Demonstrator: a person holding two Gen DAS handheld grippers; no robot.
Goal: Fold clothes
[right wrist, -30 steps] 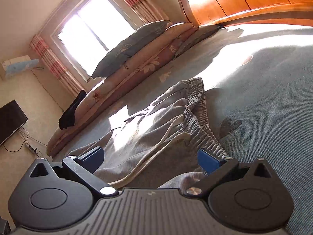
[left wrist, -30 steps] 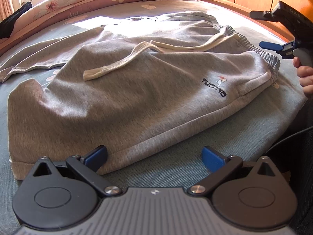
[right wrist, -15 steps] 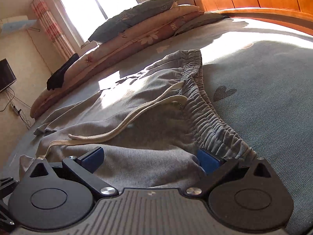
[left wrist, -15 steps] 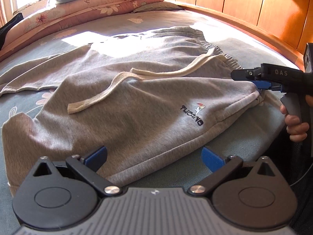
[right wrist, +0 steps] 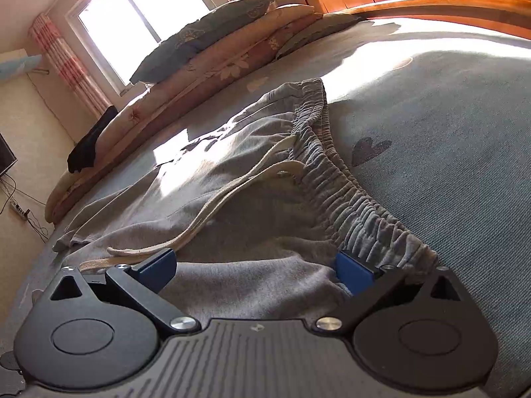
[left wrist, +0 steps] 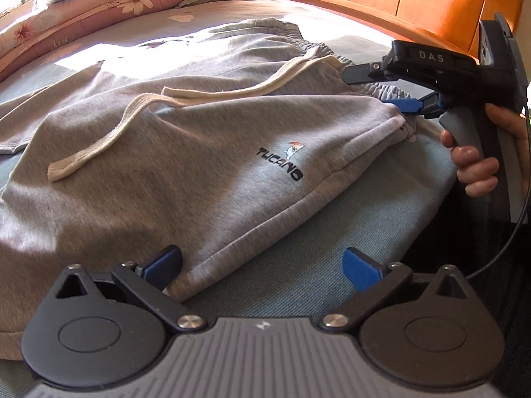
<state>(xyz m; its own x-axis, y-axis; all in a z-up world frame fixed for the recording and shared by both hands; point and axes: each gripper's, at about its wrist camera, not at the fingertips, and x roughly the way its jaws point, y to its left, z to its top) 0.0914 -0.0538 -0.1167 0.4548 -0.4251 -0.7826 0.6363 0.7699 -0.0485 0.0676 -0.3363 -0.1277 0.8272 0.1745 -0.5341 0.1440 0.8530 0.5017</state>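
Note:
Grey sweatpants (left wrist: 172, 179) with a cream drawstring (left wrist: 109, 132) and a TUCANO logo lie folded over on the blue-grey bed. My left gripper (left wrist: 262, 265) is open at the near folded edge, its left finger touching the cloth. My right gripper (right wrist: 255, 270) is open at the elastic waistband (right wrist: 335, 179), with grey cloth lying between its fingers. It also shows in the left wrist view (left wrist: 398, 102), its blue pad resting on the waistband corner.
Stacked quilts and pillows (right wrist: 205, 56) line the far side of the bed (right wrist: 448, 152). A wooden headboard (left wrist: 381, 3) runs along the right. A black garment (right wrist: 89, 142) hangs off the quilts. Floor, a power strip and a TV lie at left.
My right gripper has come down onto the waistband corner. My left gripper has moved closer to the near folded edge. Both stay open.

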